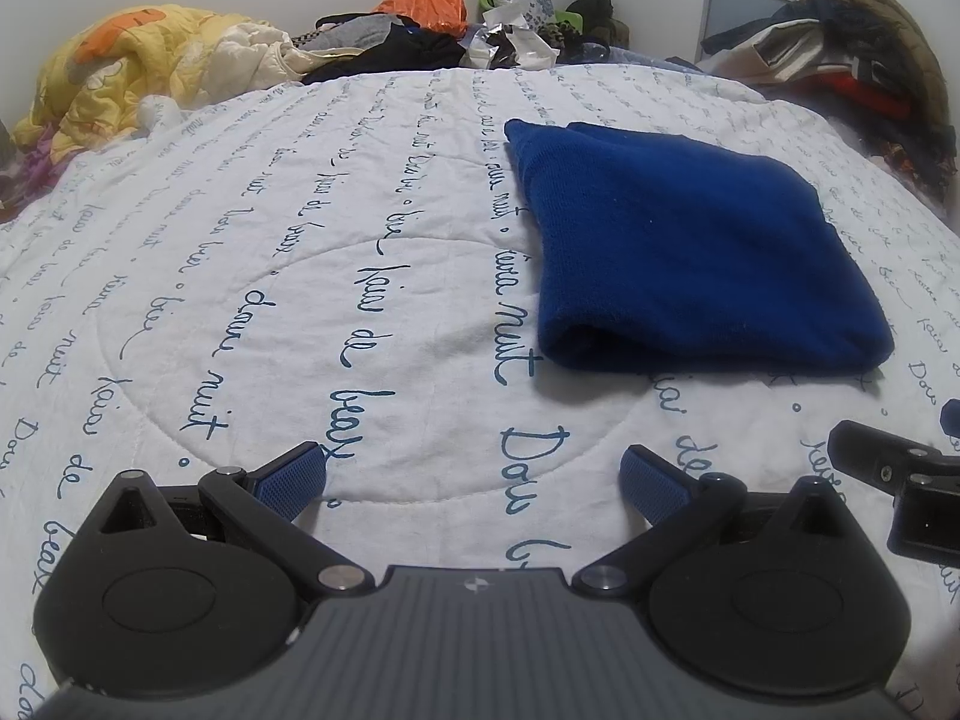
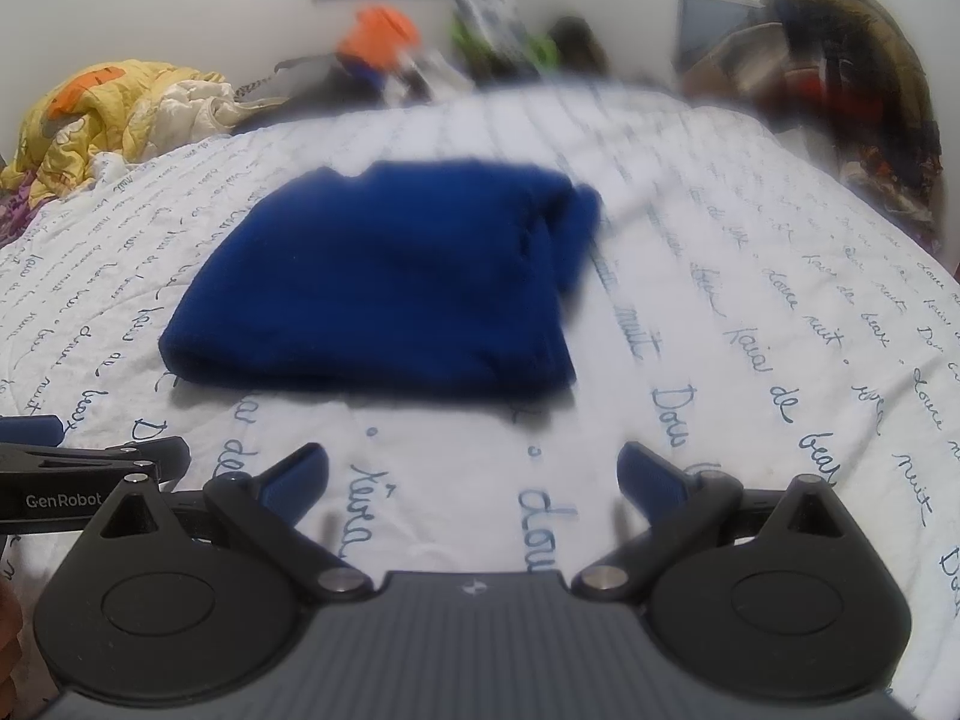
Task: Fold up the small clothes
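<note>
A dark blue garment lies folded into a thick rectangle on the white quilt with blue handwriting. In the right wrist view the garment lies ahead and left of centre, blurred. My left gripper is open and empty, low over the quilt, short of the garment and to its left. My right gripper is open and empty, in front of the garment's near folded edge. Each gripper shows at the edge of the other's view: the right one, the left one.
A yellow and orange comforter is heaped at the far left. Clothes and an orange bag are piled along the far edge. A heap of jackets stands at the far right.
</note>
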